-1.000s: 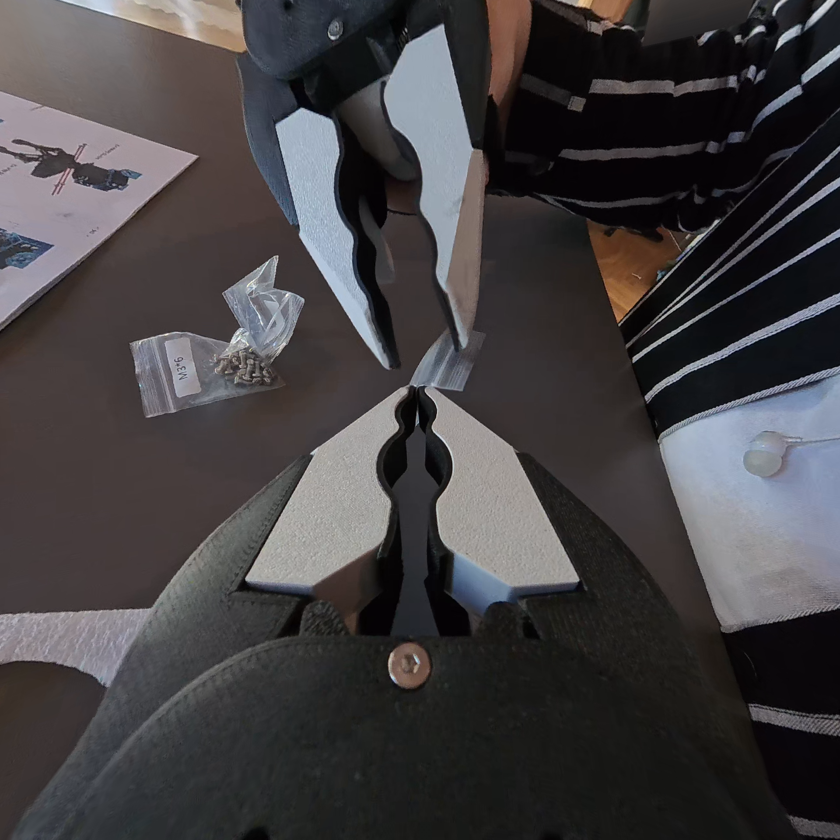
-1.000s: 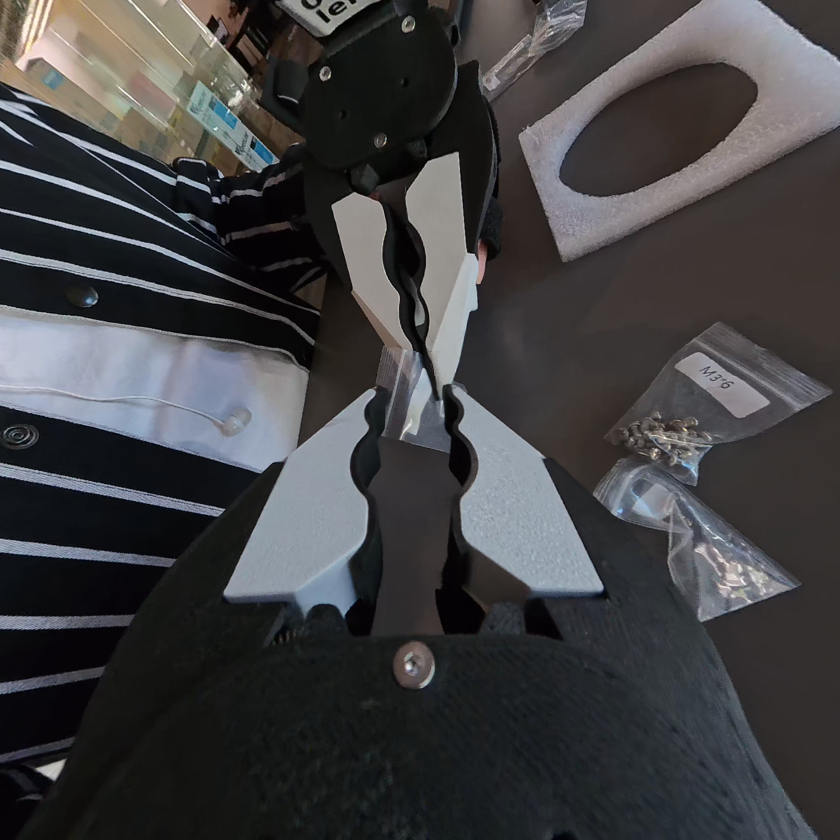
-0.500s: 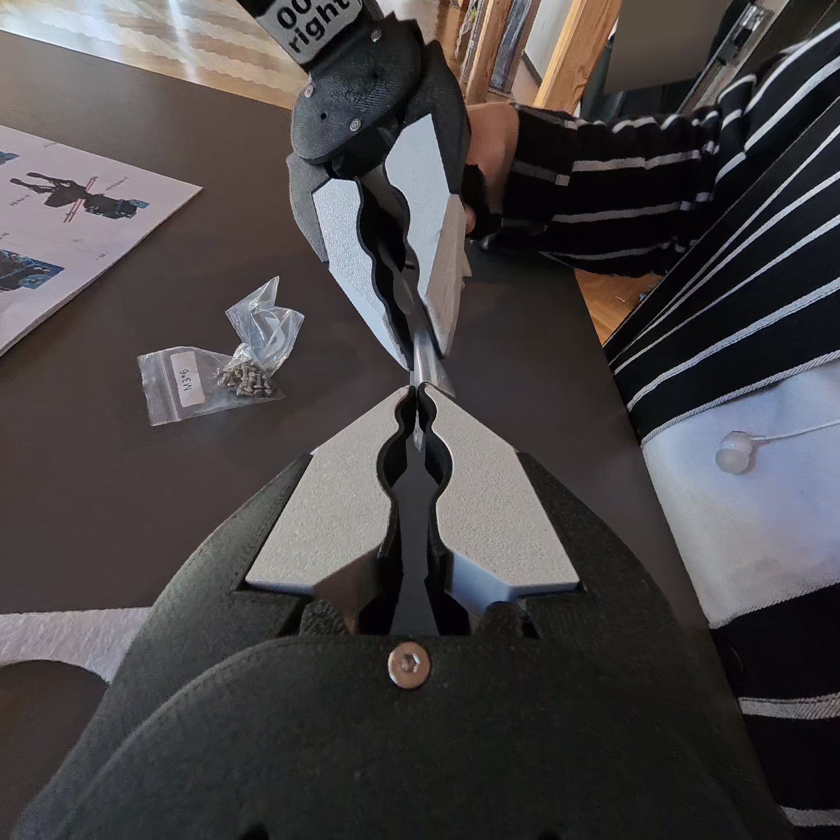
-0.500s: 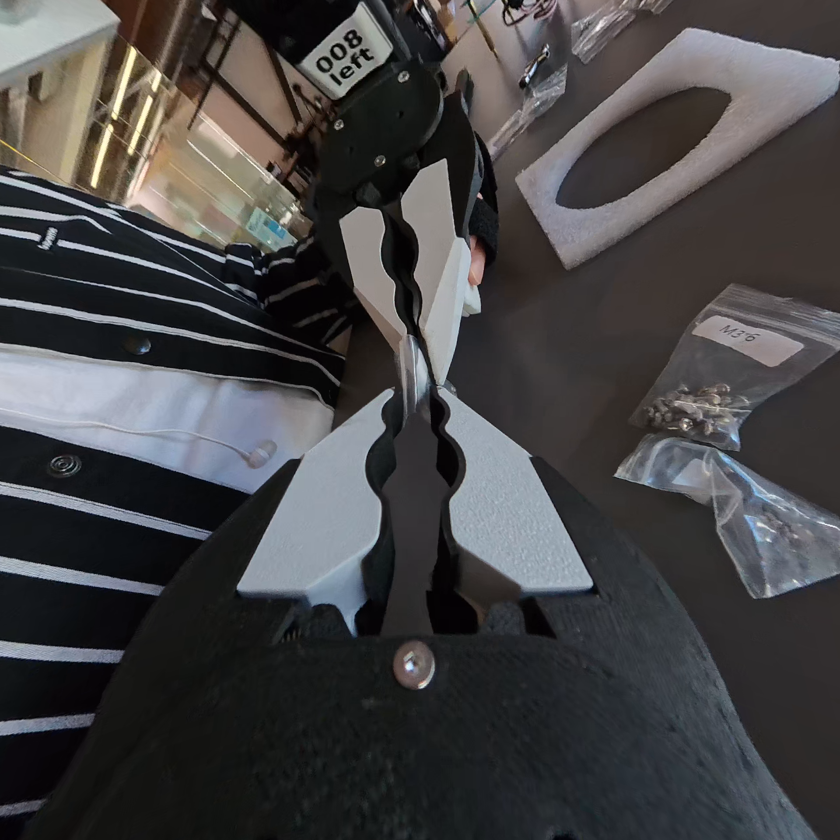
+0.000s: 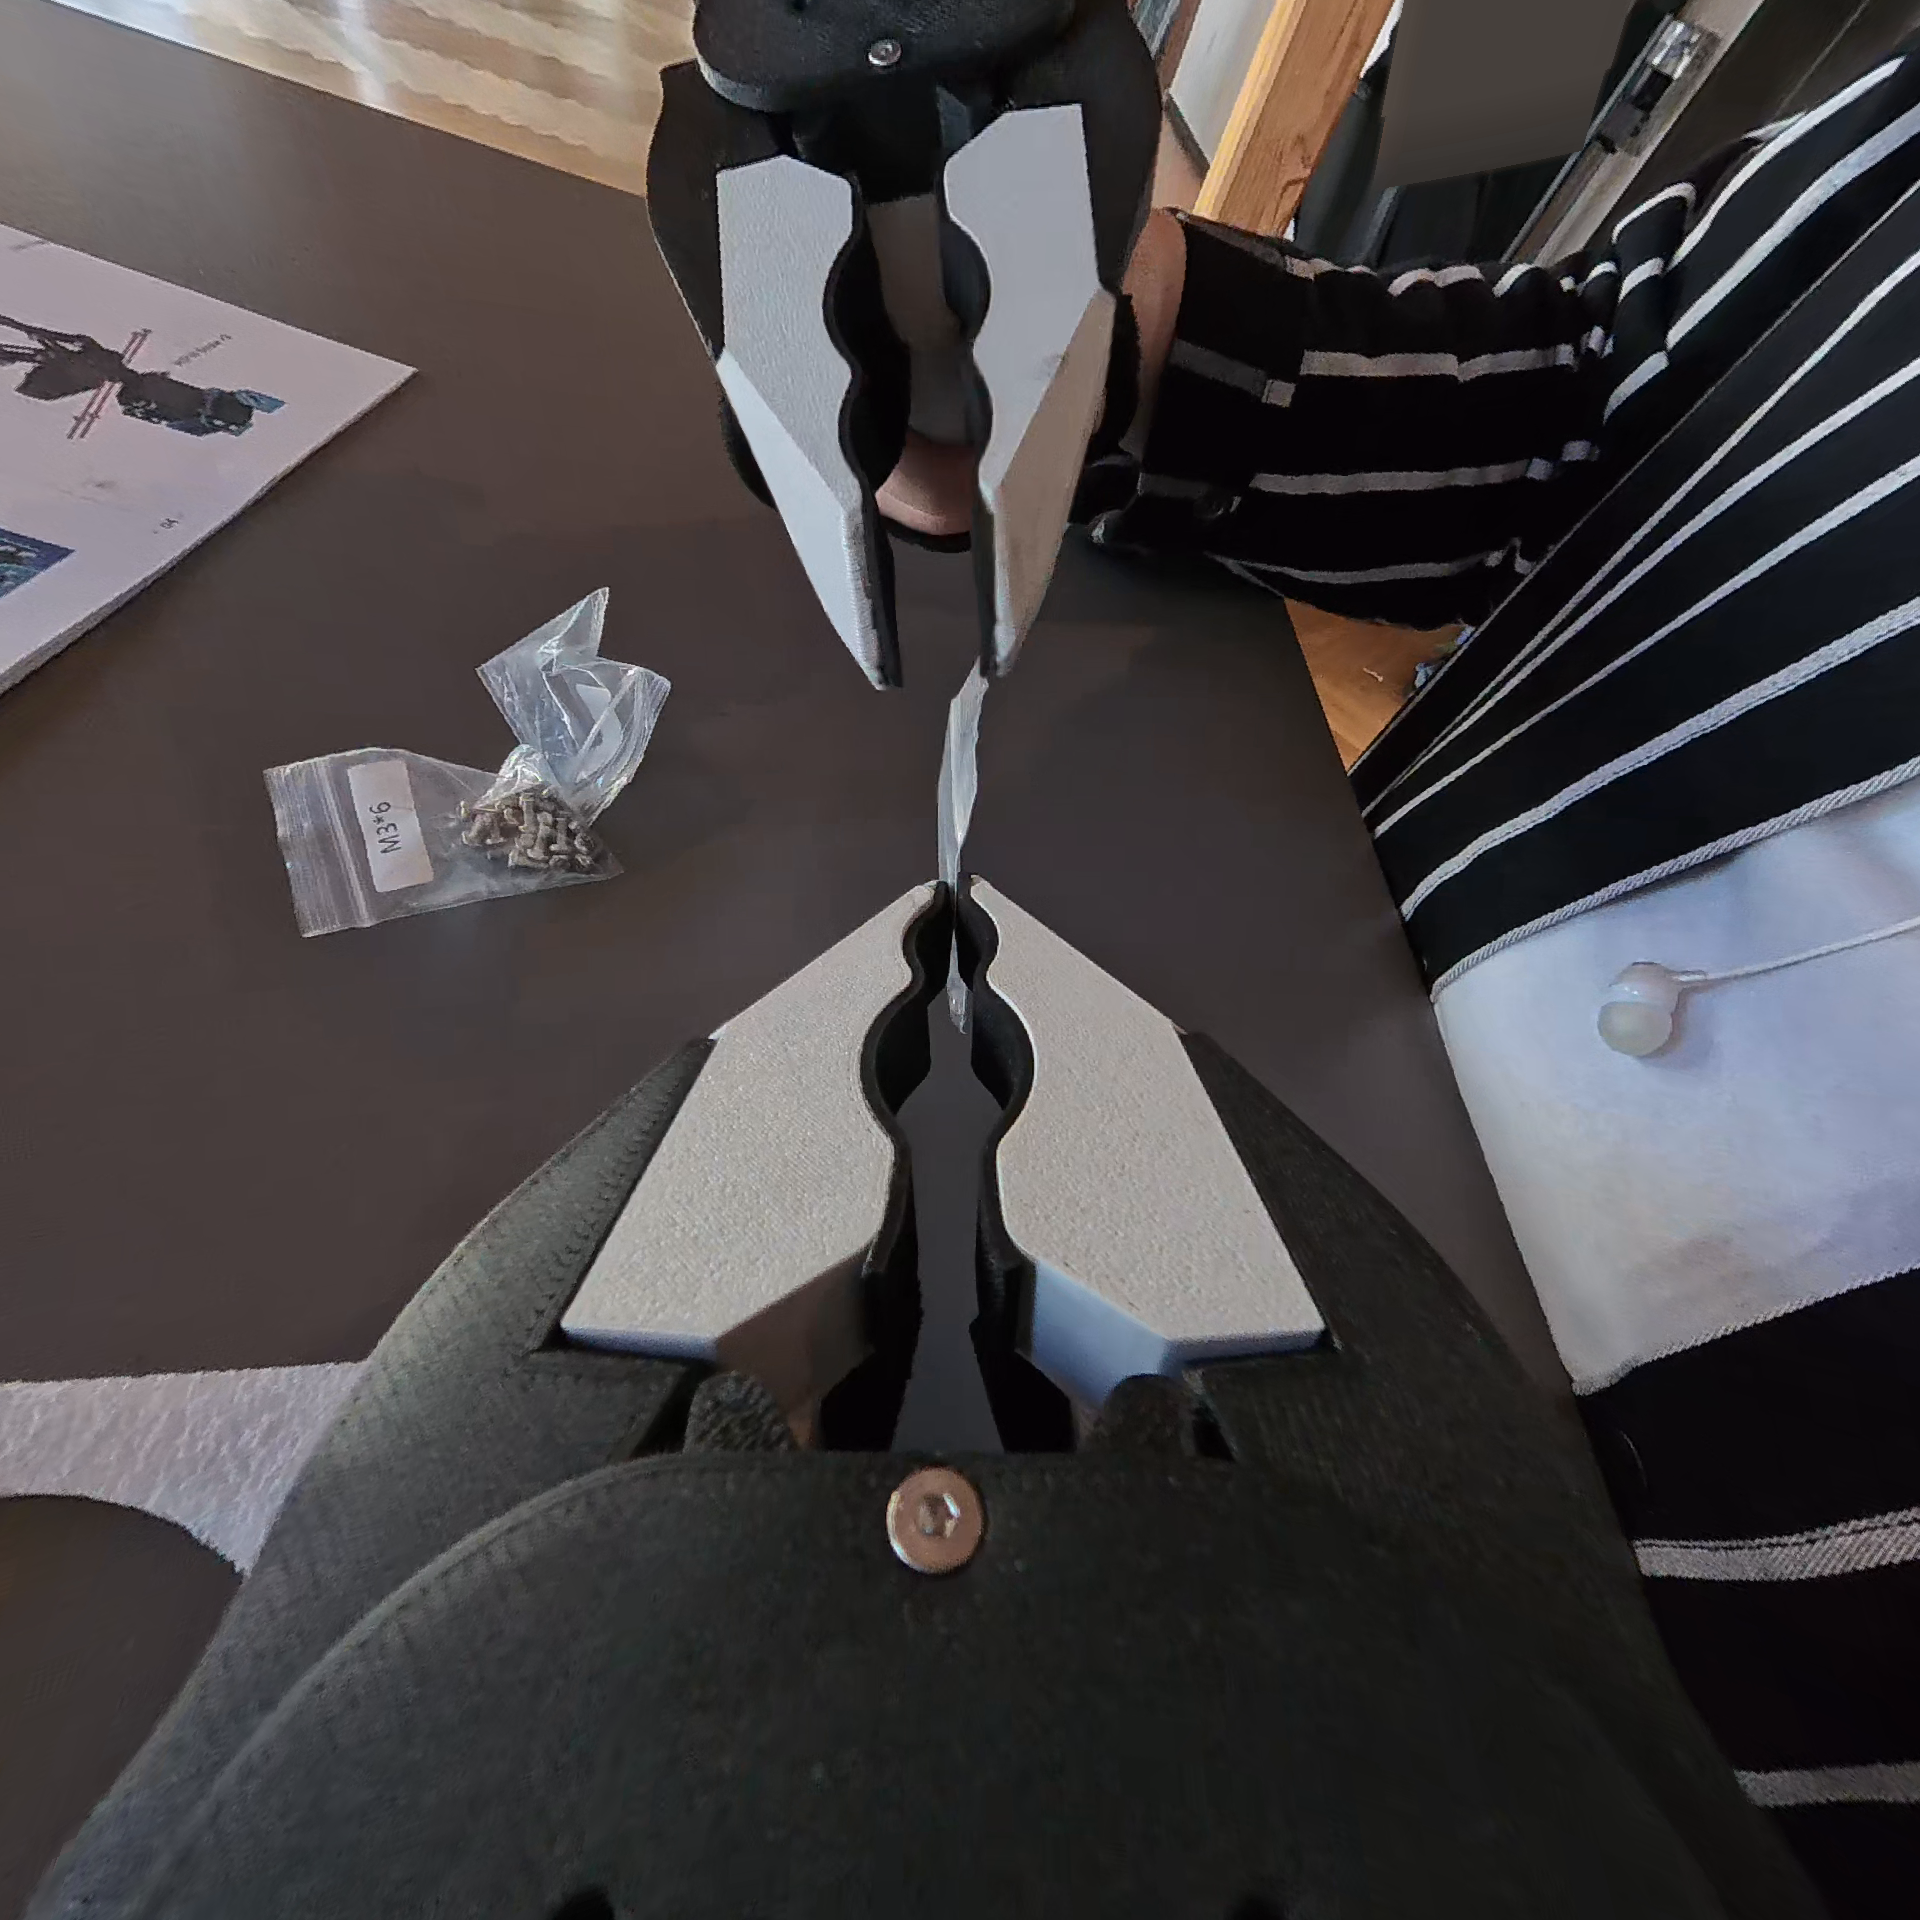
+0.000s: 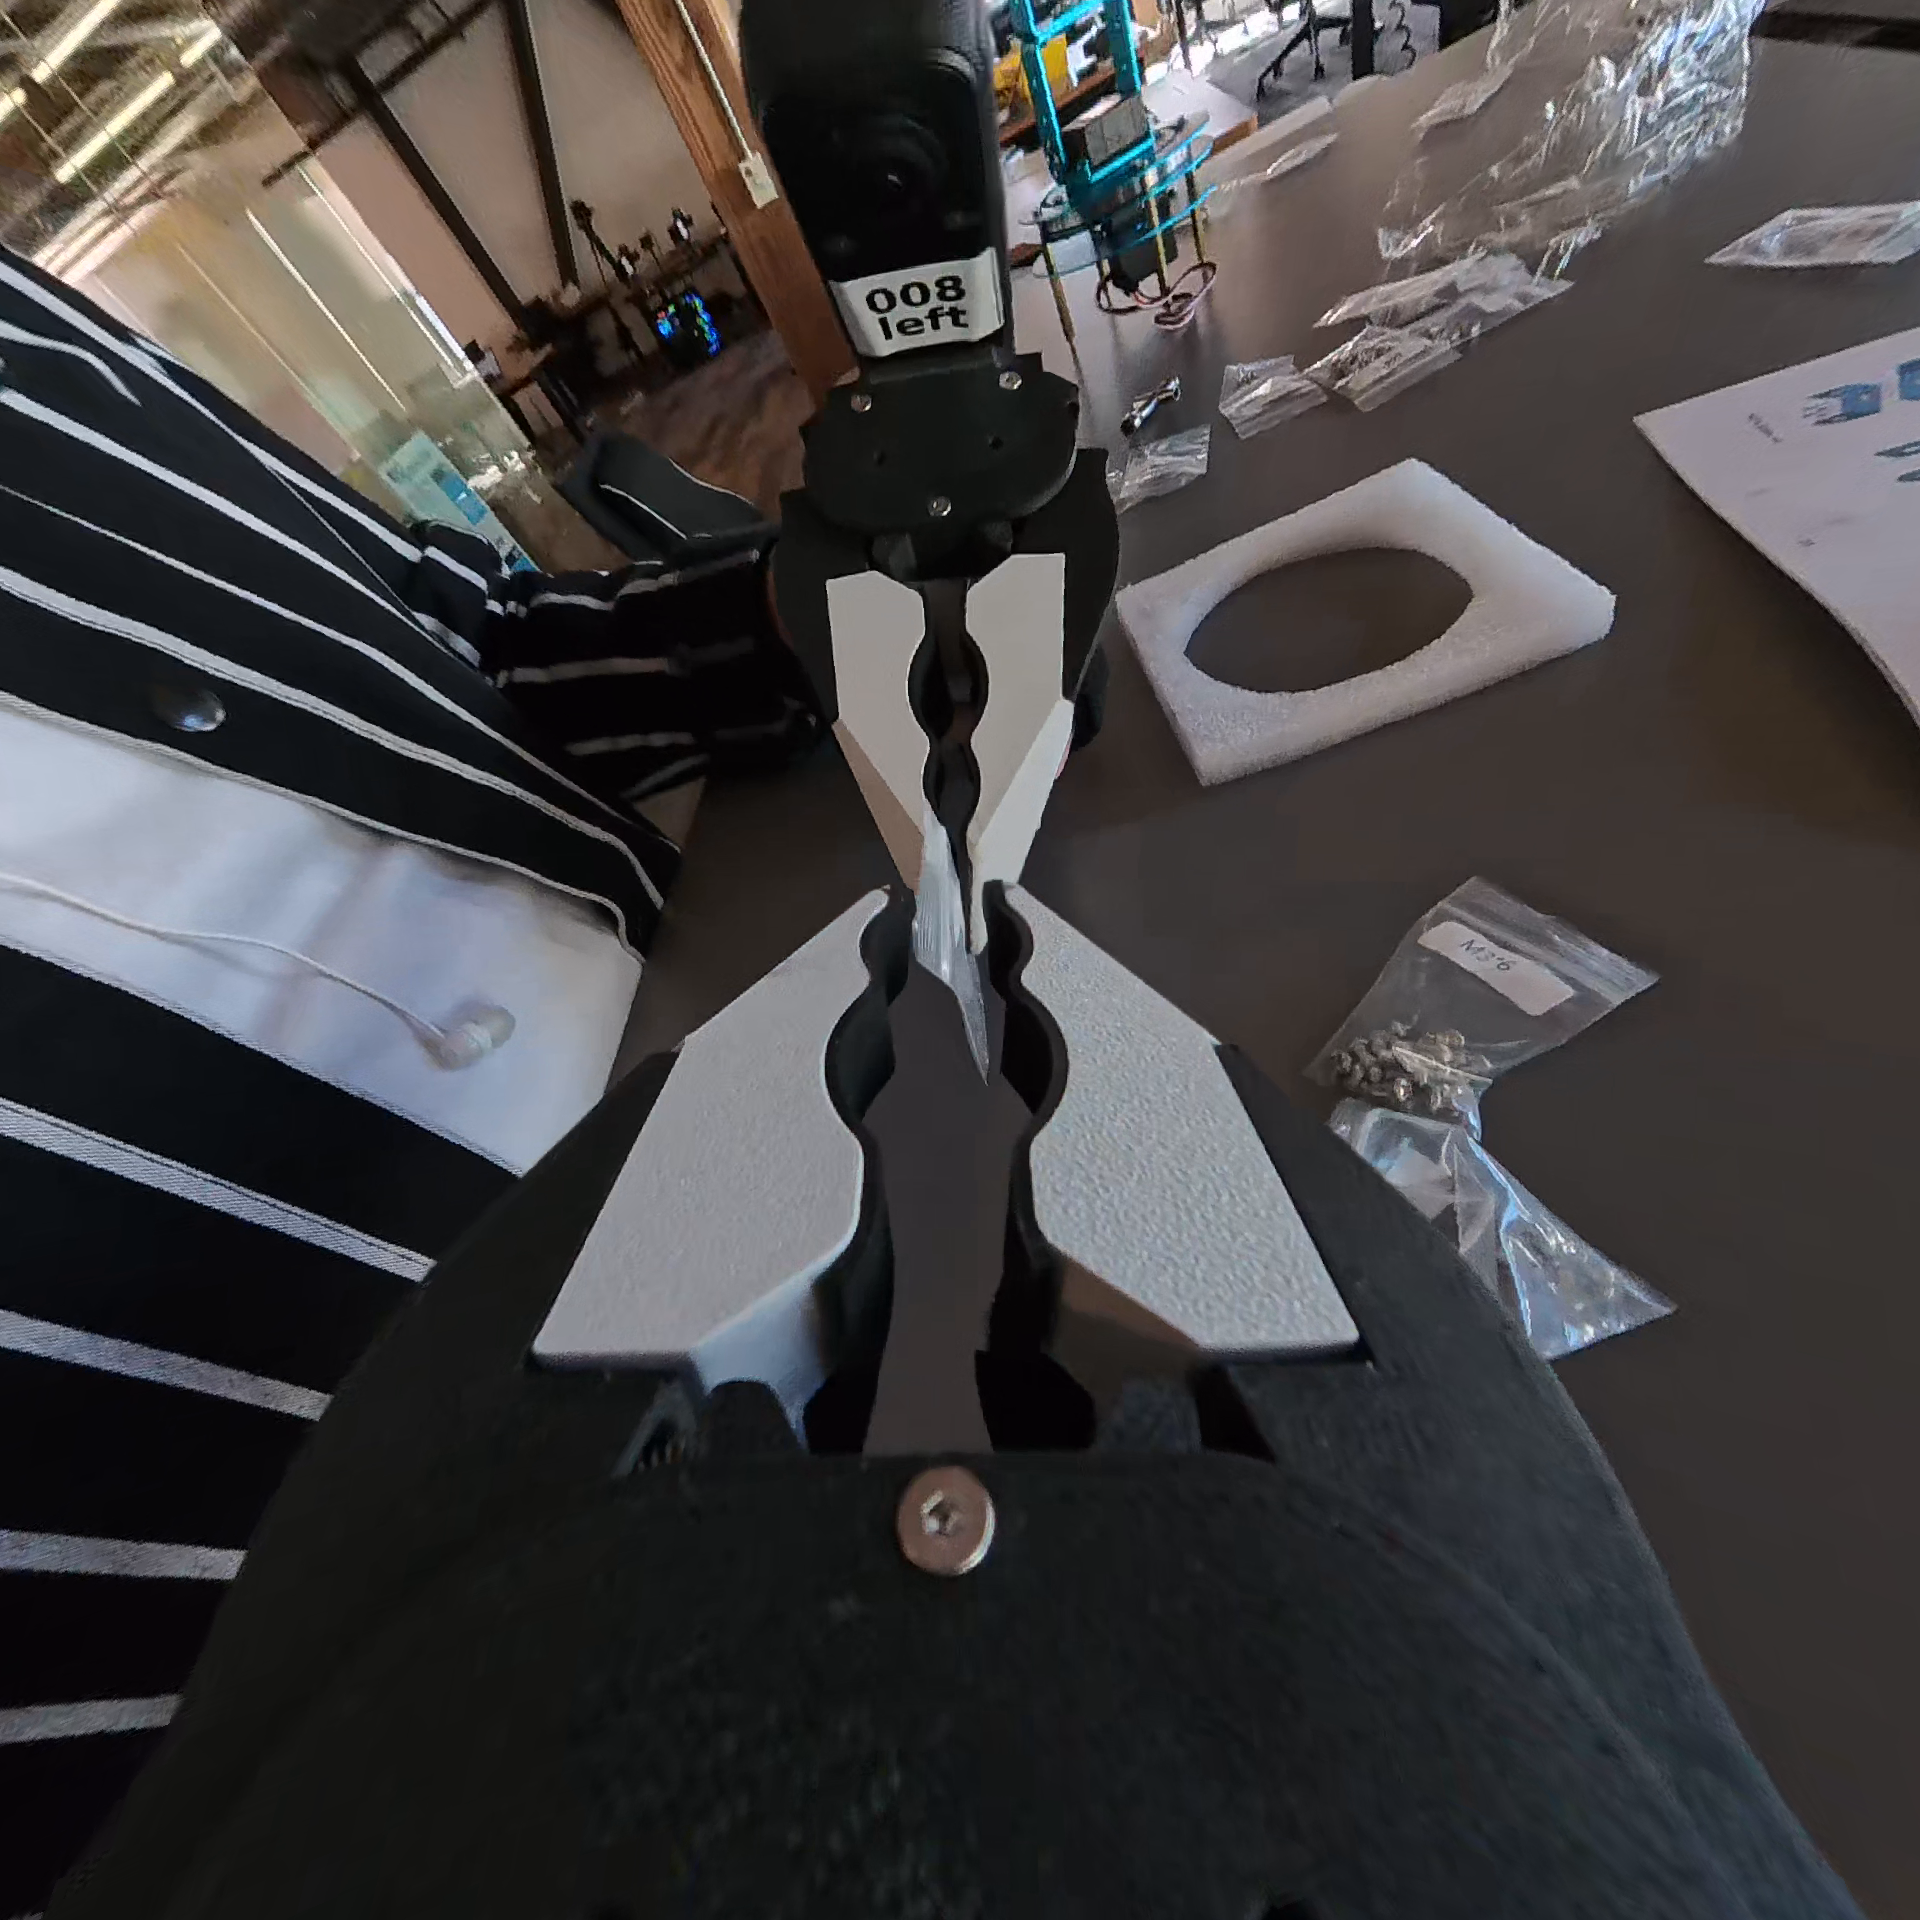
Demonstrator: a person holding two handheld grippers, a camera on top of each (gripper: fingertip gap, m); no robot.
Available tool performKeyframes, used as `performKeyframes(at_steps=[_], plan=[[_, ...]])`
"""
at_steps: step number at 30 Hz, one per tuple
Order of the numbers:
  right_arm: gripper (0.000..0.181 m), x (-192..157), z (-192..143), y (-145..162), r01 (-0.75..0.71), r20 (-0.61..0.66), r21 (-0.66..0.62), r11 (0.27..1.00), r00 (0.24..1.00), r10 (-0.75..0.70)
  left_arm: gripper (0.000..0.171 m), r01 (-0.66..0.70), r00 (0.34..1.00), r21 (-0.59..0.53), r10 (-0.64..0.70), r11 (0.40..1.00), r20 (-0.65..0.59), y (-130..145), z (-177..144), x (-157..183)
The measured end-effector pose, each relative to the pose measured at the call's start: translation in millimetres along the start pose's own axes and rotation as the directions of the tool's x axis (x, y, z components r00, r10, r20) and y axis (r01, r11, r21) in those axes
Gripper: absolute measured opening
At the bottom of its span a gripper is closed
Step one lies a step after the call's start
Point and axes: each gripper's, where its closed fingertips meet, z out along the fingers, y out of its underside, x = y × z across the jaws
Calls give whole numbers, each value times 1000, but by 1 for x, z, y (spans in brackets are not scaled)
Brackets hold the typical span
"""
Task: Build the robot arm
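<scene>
Pinching a small clear plastic bag (image 5: pixel 958 790) edge-on, left gripper (image 5: pixel 952 891) has tips closed on its near end. Right gripper (image 5: pixel 940 673) faces it, fingers parted, one tip touching the bag's far end. Both above dark table (image 5: pixel 312 1091); screw bag (image 5: pixel 447 831) and foam frame (image 6: pixel 1351 623) lie aside.

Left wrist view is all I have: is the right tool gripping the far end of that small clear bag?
Observer: No. The right wrist view shows the right tool open, with the small clear bag reaching in between its fingers, unclamped.
Operator: The white foam cut off at my lower left, what shape is it?
Observer: A rectangular foam frame with an oval hole, lying flat on the table.
Operator: Anything beyond it?
Observer: More clear bags, scattered farther along the table.
</scene>
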Motion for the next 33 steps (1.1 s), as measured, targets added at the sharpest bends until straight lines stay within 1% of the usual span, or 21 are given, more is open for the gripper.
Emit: performKeyframes(at_steps=[3,5,6,7,8,9,10,11,12,13,14,16,18,19,21,22,23,24,27,31,33], plan=[[13,-2,6,6,50,-16,-59,997,999,-51,0,7,1000,2,-7,1000,-2,0,0,-1],[0,2,8,10,75,-44,-101,992,996,-80,0,16,1000,7,-16,1000,-2,-1,-1,-2],[0,8,7,7,92,-91,-89,992,991,-101,0,23,1000,14,-23,1000,11,-2,-2,-4],[0,11,6,4,108,-128,-71,992,985,-116,1,36,997,31,-38,999,72,-4,-4,-14],[0,13,5,0,118,-159,-46,992,979,-124,24,60,983,56,-69,997,171,-8,-10,-28],[0,14,4,-3,120,-192,-22,993,974,-122,42,93,959,82,-112,992,259,-11,-20,-39],[0,15,4,-4,126,-229,-7,992,966,-124,39,130,935,109,-158,986,318,-13,-31,-44],[0,16,4,-5,144,-277,6,990,951,-136,34,161,914,148,-204,976,351,-16,-43,-43],[0,17,5,-6,164,-332,10,986,931,-152,22,194,901,194,-253,962,353,-19,-52,-37],[0,16,6,-6,190,-381,10,982,909,-172,7,245,889,243,-318,938,331,-21,-58,-28],[0,15,8,-5,219,-425,5,976,884,-196,0,310,879,293,-390,904,273,-23,-60,-18],[0,12,17,-3,279,-501,-32,960,827,-257,0,456,843,380,-527,805,104,-28,-57,1],[0,12,25,-3,334,-569,-92,938,756,-325,9,589,771,414,-636,694,-31,-25,-47,9],[0,11,30,-3,356,-587,-120,927,727,-356,13,632,734,431,-675,644,-68,-22,-43,9],[0,6,41,-4,399,-598,-157,903,689,-409,20,659,686,502,-721,560,-98,-18,-42,2],[0,5,45,-3,416,-602,-179,891,670,-434,23,656,675,534,-731,534,-98,-16,-43,-2],[0,4,49,-3,429,-603,-198,881,656,-454,21,654,667,548,-739,521,-93,-13,-44,-4],[0,3,51,-2,438,-606,-211,874,643,-469,16,647,666,556,-742,521,-80,-9,-45,-5],[0,3,56,-1,440,-598,-226,869,642,-480,10,620,679,582,-732,527,-61,-6,-50,-8],[0,3,57,1,407,-586,-188,894,684,-435,8,618,688,579,-723,532,-70,-5,-49,-8],[0,3,56,1,375,-576,-151,915,718,-390,8,610,698,579,-712,541,-70,-6,-49,-7]])
